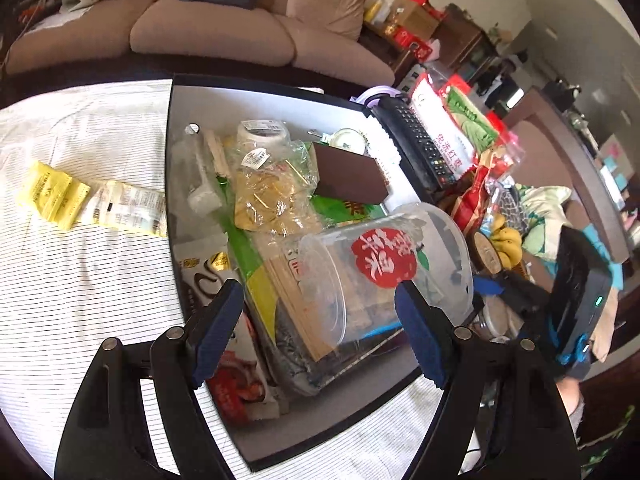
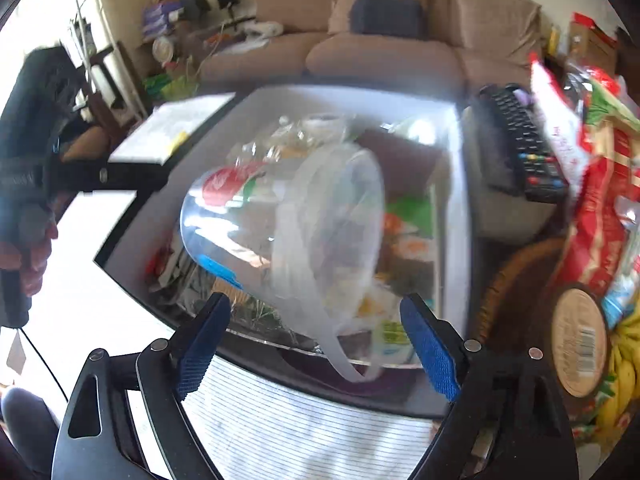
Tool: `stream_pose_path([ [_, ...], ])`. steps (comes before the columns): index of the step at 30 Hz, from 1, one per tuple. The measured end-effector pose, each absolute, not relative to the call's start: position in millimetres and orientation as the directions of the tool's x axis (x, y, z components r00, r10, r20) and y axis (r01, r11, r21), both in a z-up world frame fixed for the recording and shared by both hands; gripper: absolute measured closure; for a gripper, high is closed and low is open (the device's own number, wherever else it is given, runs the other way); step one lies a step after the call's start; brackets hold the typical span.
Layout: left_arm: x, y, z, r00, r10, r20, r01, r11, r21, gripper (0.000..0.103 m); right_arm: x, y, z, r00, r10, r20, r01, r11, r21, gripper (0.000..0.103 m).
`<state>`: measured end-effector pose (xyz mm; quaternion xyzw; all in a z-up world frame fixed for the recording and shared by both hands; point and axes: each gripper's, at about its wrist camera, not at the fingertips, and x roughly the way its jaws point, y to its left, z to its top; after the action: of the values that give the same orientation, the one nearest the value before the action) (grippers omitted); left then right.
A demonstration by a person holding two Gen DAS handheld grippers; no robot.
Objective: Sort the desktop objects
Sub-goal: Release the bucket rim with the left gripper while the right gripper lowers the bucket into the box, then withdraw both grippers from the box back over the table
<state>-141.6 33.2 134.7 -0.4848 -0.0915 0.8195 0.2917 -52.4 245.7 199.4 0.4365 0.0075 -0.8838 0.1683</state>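
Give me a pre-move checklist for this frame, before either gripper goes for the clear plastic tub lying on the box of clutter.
1. Left gripper open, nothing between the pads: ok.
2. Right gripper open and empty: ok.
3. Clear plastic tub free of both grippers: ok; it lies on its side on the pile.
4. Tub settled and stable: cannot tell; the right wrist view is blurred.
5. Tub empty: cannot tell; clutter shows through the wall.
6. Free room beside the box: ok; the striped cloth holds only yellow packets.
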Motion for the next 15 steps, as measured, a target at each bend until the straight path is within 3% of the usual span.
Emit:
stream_pose_path([
  [6, -116.4, 29.9, 133.6, -0.374, 0.565, -0.736, -0.398, -0.814, -0.422, 0.000, -32.7, 265.1, 233.3, -0.645, -0.286, -0.709, 0.229, -0.957, 0.178, 0.012],
  [15, -73.9, 45.3, 145.6, -0.487, 0.419, -0.766, -0.424, -0.881, -0.212, 0.000, -24.0, 224.3, 228.3, -0.648, -0.225, -0.728, 0.213, -0.971, 0.111, 0.004],
])
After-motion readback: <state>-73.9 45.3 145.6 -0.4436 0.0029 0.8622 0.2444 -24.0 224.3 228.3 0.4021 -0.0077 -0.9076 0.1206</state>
